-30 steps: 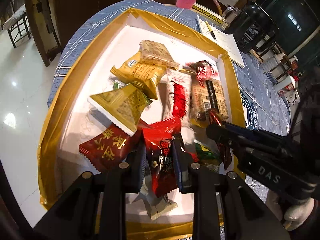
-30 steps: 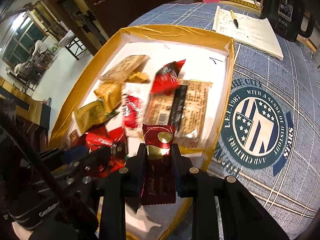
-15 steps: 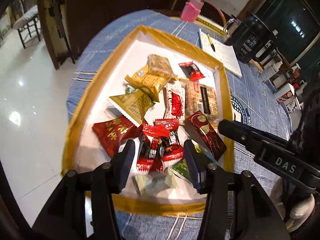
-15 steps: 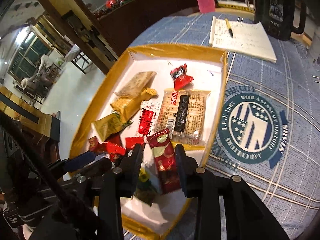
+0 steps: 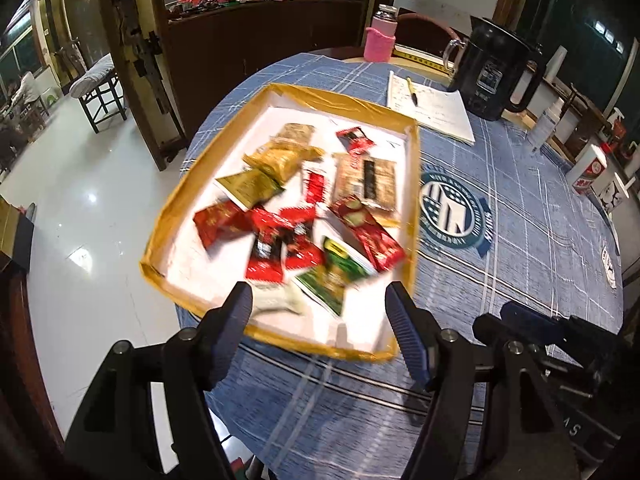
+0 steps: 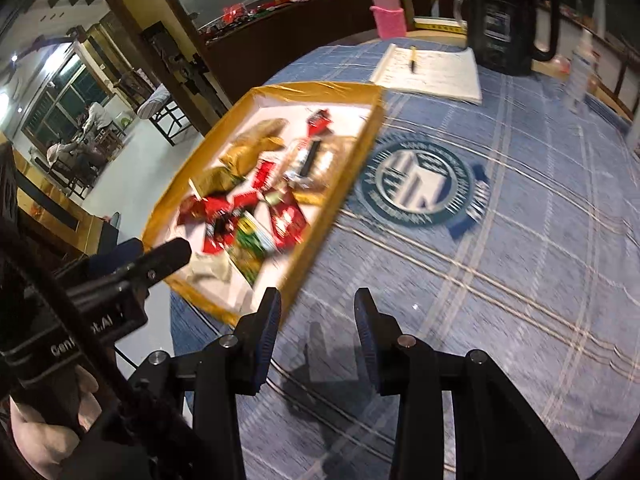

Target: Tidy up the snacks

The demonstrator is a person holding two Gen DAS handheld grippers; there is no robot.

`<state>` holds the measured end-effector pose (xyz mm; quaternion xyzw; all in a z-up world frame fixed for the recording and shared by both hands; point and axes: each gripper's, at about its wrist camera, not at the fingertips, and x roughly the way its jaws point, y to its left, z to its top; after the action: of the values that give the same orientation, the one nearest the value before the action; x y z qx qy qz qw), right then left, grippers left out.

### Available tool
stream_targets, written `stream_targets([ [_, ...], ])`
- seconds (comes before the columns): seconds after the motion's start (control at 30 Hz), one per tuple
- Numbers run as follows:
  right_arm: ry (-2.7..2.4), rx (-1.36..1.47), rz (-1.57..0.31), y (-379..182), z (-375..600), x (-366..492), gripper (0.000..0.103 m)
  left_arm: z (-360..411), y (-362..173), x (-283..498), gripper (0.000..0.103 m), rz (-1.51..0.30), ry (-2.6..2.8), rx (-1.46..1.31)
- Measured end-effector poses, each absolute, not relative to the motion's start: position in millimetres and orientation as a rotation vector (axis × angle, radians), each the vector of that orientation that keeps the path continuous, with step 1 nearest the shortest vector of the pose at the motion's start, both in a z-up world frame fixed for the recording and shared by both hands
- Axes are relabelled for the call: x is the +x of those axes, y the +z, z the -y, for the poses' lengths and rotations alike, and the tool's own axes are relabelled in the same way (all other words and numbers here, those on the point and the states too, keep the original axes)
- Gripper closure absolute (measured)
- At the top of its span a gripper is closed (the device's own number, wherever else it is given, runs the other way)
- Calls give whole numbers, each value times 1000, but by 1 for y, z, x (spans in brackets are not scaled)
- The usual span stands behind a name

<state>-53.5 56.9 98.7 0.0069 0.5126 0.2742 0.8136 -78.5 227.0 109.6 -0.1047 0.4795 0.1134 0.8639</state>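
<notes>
A: What lies in the shallow white cardboard tray with gold tape on its rim (image 5: pixel 280 94)?

B: Crinkled foil snack packets (image 5: pixel 304 216): red ones near, gold ones at far left, one green packet (image 5: pixel 334 276) by the near edge, and a flat brown bar with a black label (image 5: pixel 370 184) on the right. Their print is too blurred to read. The tray stands on a round desk under a blue checked cloth (image 5: pixel 520 220), left of a round blue-and-white emblem (image 5: pixel 454 212).

A: And the fingers?

B: The left gripper (image 5: pixel 318 308) hangs above the near rim of the tray, fingers wide apart and holding nothing. The right gripper (image 6: pixel 316 312) is over bare cloth, right of the tray, fingers also parted and empty.

A: Any difference between the views?

B: The left view shows the letters "S V" on the other tool; the right view shows "Gen" on a black body. Far off stand a lined notepad with a pen (image 5: pixel 430 104), a black jug (image 5: pixel 496 74) and a pink-sleeved bottle (image 5: pixel 380 38).
</notes>
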Motion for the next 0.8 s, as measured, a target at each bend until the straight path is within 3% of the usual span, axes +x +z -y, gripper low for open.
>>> stream_targets([
  [0.8,619,-31,-1018,114,-21,-81,58,-173,124,-100,32,-982,341,-146],
])
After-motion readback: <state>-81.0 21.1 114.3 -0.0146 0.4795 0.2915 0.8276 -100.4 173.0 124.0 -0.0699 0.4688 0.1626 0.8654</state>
